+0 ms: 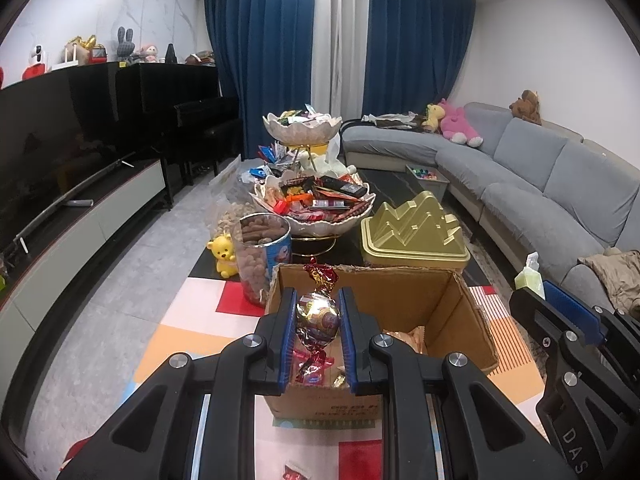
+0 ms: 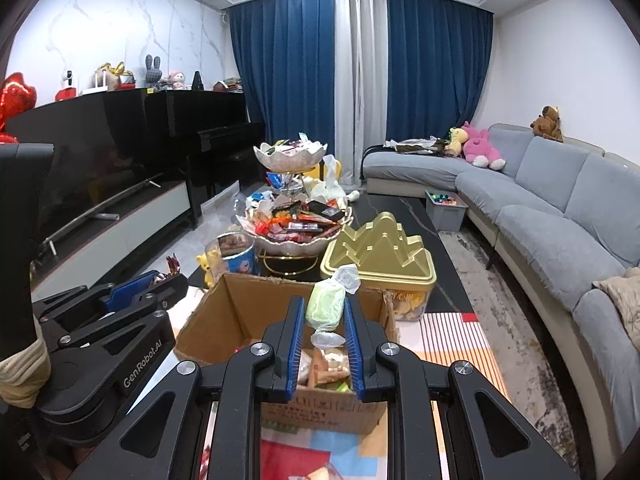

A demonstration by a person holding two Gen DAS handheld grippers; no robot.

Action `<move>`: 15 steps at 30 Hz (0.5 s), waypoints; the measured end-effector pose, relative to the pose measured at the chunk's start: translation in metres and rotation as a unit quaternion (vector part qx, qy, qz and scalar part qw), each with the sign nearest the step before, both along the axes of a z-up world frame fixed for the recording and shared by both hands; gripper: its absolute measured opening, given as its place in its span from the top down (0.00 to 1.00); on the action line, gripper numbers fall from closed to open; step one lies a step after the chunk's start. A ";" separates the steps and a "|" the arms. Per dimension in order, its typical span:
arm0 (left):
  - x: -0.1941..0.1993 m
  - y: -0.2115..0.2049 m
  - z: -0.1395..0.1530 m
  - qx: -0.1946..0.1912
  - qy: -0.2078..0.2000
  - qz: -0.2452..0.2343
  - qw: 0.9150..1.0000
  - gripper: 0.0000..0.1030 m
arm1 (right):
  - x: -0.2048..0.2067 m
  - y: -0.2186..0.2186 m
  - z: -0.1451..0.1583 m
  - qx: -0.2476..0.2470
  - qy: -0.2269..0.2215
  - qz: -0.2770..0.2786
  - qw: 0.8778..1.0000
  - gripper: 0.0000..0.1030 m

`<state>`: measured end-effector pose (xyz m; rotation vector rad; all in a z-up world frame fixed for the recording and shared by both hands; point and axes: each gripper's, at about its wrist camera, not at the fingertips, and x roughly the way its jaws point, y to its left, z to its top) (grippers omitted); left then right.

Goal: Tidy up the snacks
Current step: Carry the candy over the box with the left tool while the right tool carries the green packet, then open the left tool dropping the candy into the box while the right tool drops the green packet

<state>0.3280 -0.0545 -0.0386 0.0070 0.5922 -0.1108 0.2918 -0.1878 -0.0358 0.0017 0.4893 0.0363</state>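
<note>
Foil-wrapped candy (image 1: 318,316), pinched between the closed fingers of the left gripper (image 1: 318,320), above the open cardboard box (image 1: 456,312). Green-wrapped candy (image 2: 325,306), clamped likewise by the right gripper (image 2: 323,322), over the same box. Beyond: tiered snack bowls (image 1: 316,216), gold tin (image 1: 416,236).

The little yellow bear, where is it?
In the left wrist view the yellow bear stands left of the clear snack jar, just past the cardboard box.
</note>
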 end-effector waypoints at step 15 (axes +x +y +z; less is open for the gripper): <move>0.041 -0.009 -0.030 -0.001 0.036 -0.013 0.999 0.79 | 0.041 -0.009 -0.030 -0.011 0.037 -0.015 0.999 0.79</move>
